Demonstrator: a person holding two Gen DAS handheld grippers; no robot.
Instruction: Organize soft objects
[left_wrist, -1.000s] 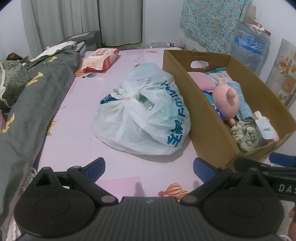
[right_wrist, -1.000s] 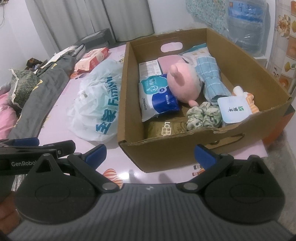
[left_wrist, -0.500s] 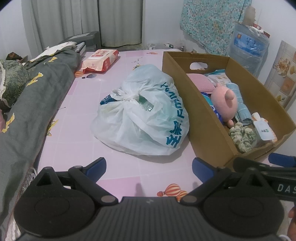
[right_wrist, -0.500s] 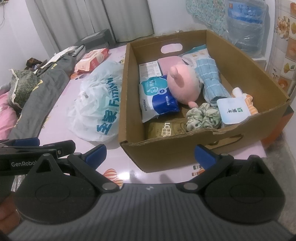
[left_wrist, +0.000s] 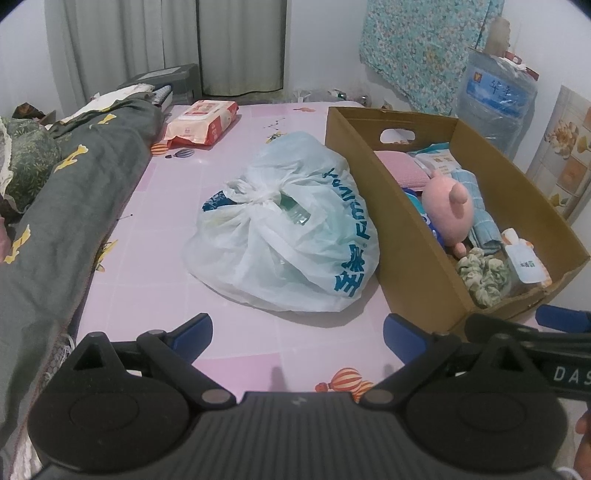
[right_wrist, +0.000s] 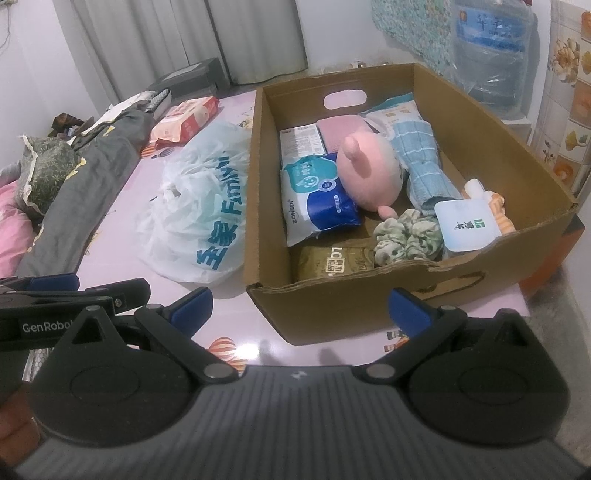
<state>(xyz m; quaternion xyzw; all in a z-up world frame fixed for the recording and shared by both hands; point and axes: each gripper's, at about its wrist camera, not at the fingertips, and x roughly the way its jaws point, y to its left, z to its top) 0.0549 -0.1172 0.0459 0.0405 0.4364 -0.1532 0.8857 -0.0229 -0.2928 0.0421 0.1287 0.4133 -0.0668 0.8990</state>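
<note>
Your left hand-held gripper hangs over the near edge of the pink balloon-print bed sheet with its blue-tipped fingers spread wide and nothing between them; your right hand-held gripper is likewise wide open and empty, poised just before the near wall of the cardboard box. Each gripper shows at the edge of the other's view, side by side. Just ahead of your left gripper lies a knotted white plastic bag with blue lettering, resting against the box's left wall. Inside the box, nearest you, sit a green patterned scrunchie and a brown packet on the box floor, with a white pouch leaning in the near right corner. Behind them a blue-and-white tissue pack lies beside a pink plush toy, and a light blue rolled towel runs along the plush's right side. A pink folded cloth sits towards the far wall under the handle cut-out. Farther left on the bed, a red-and-white wipes pack lies well apart from the bag, and a grey quilt covers the left edge. A large water bottle stands beyond the box.
</note>
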